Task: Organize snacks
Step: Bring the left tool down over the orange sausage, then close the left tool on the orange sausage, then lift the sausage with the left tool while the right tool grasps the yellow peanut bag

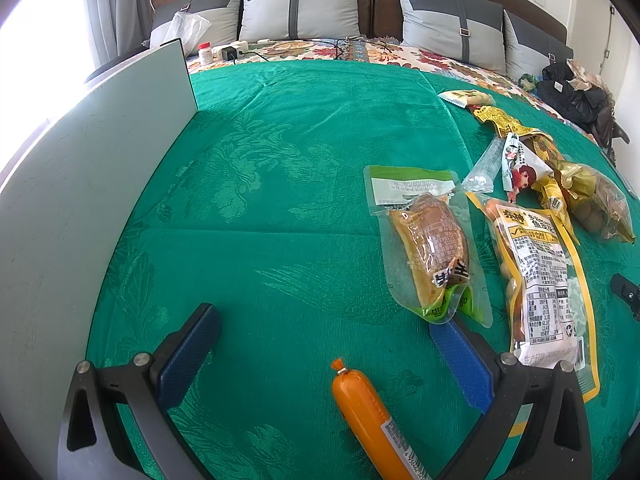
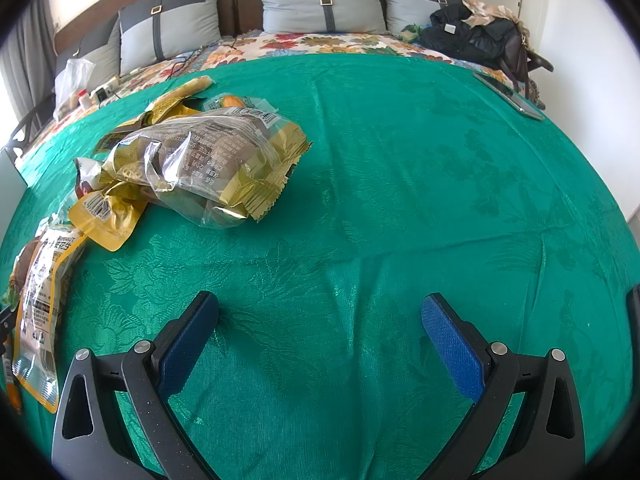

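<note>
In the left wrist view my left gripper (image 1: 326,320) is open over the green bedspread (image 1: 280,160). An orange sausage stick (image 1: 370,416) lies between its fingers, near the base. A green-edged clear pouch (image 1: 428,248) touches the right finger's tip. A long yellow peanut bag (image 1: 540,280) lies right of it, with several small packets (image 1: 520,160) beyond. In the right wrist view my right gripper (image 2: 320,312) is open and empty over bare cloth. A gold bag of brown cakes (image 2: 212,160) lies ahead to the left, the peanut bag (image 2: 40,300) at far left.
A grey-white flat board (image 1: 100,160) stands at the left edge of the bedspread. Pillows (image 1: 300,8) line the headboard. A pill bottle (image 1: 205,51) and power strip lie near them. Dark clothes (image 2: 472,36) and a phone (image 2: 510,96) sit at the right side.
</note>
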A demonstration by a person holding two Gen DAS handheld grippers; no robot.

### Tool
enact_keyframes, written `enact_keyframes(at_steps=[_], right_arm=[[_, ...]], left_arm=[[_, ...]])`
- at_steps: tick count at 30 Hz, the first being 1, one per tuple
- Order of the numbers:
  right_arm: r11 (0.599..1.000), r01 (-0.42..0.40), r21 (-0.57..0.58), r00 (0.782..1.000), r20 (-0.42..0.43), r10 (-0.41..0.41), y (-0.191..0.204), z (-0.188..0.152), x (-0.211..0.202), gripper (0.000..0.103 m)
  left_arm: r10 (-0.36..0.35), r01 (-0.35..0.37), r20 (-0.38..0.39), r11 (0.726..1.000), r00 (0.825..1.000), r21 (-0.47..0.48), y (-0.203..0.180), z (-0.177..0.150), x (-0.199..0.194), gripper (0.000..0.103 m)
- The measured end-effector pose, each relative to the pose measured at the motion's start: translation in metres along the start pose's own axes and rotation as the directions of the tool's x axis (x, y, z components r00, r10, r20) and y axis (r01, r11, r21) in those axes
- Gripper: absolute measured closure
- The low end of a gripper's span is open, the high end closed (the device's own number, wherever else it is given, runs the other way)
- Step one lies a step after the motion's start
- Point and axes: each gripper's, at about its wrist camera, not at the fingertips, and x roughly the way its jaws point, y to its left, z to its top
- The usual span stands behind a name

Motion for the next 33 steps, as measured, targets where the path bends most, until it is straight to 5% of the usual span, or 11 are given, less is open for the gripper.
enact_keyframes(at_steps=[4,9,13,16,19,21,22,23,31,33], right_arm=[[1.000,0.000,0.000,1.000,0.000,0.000,0.000,0.000,0.000,0.000],[1.000,0.000,0.000,1.000,0.000,0.000,0.001,0.000,0.000,0.000],[1.000,0.000,0.000,1.000,0.000,0.000,0.001,0.000,0.000,0.000],[1.000,0.000,0.000,1.000,0.000,0.000,0.001,0.000,0.000,0.000],[1.000,0.000,0.000,1.000,0.000,0.000,0.001,0.000,0.000,0.000],[1.000,0.000,0.000,1.000,0.000,0.000,0.000,0.000,0.000,0.000],[1.000,0.000,0.000,1.000,0.000,0.000,0.001,0.000,0.000,0.000],[1.000,0.000,0.000,1.000,0.000,0.000,0.001,0.000,0.000,0.000],[1.000,0.002,-0.001,1.000,0.000,-0.002,0.002,0.000,0.001,0.000],[1.000,0.003,-0.012,0.998,-0.058,-0.003,0.005,0.009,0.004,0.002]], left_arm=[[-0.014,0.014,-0.008,1.000,1.000,0.019,0.000,-0.004,-0.004,0.000],[-0.118,0.128,-0.104,0.987,0.987,0.096,0.008,-0.027,-0.028,0.000],[-0.232,0.227,-0.106,0.972,0.967,-0.057,0.022,-0.031,-0.043,0.001],[-0.188,0.182,-0.122,0.981,0.975,-0.060,0.009,-0.026,-0.035,0.003],[-0.028,0.035,-0.101,0.997,0.995,0.071,-0.015,-0.029,-0.031,0.017],[-0.046,0.051,-0.083,0.997,0.995,0.062,-0.014,-0.030,-0.038,0.043],[-0.055,0.061,-0.088,0.996,0.995,0.068,-0.014,-0.032,-0.042,0.071],[-0.070,0.078,-0.106,0.994,0.992,0.074,-0.013,-0.035,-0.045,0.087],[-0.180,0.191,-0.189,0.981,0.965,0.040,0.010,-0.068,-0.073,0.088],[-0.204,0.210,-0.194,0.978,0.960,0.010,0.016,-0.072,-0.076,0.088]])
